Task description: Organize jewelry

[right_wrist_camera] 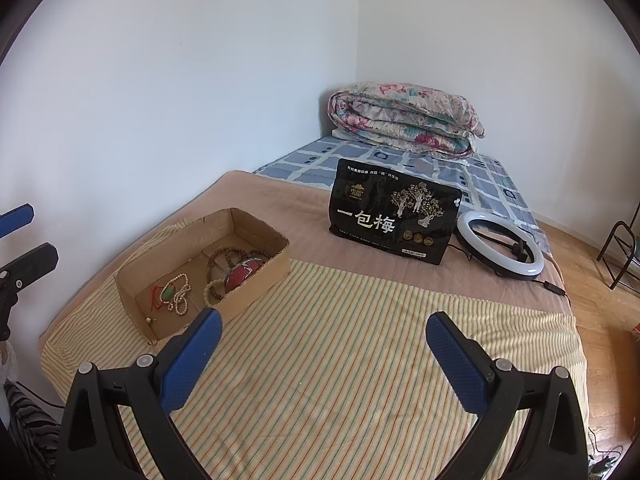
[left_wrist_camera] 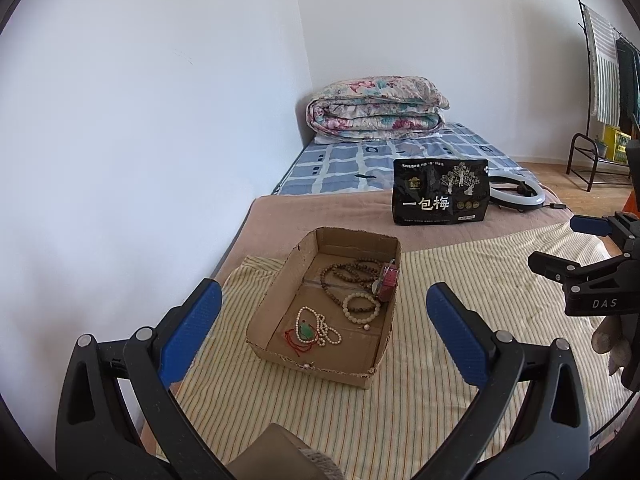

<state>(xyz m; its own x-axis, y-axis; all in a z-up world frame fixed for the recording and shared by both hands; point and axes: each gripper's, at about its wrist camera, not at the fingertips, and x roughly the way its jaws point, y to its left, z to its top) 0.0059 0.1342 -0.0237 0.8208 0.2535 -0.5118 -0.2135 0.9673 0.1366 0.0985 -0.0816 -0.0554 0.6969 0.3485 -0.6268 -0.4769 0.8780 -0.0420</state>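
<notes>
- Where the striped cloth (left_wrist_camera: pixel 440 380) covers the near end of the bed, the left gripper (left_wrist_camera: pixel 324 332) hovers above it with its blue pads wide apart and nothing between them.
- The cardboard box (left_wrist_camera: pixel 280 308) sits on that cloth, directly ahead of the left gripper and framed between its fingers; in the right wrist view the box (right_wrist_camera: pixel 256 284) lies to the left of the right gripper.
- Inside the box, nearest the front: a white bead necklace with a green pendant (left_wrist_camera: pixel 310 330) and a red cord.
- Behind it, a pale bead bracelet (left_wrist_camera: pixel 360 308), and further back a long brown bead strand (left_wrist_camera: pixel 348 276), loosely coiled.
- A round red item (left_wrist_camera: pixel 388 282) leans against the box's right wall; its nature cannot be determined.
- Beyond the box, on the brown blanket (left_wrist_camera: pixel 320 212), a black snack bag (left_wrist_camera: pixel 440 192) stands upright, with a ring light (right_wrist_camera: pixel 500 246) lying just beside it on the right.
- A folded floral quilt (left_wrist_camera: pixel 376 106) rests at the far end on the blue checked sheet (left_wrist_camera: pixel 340 164).
- The right gripper (right_wrist_camera: pixel 324 344) is held over bare striped cloth, jaws spread wide and empty, well apart from the box.
</notes>
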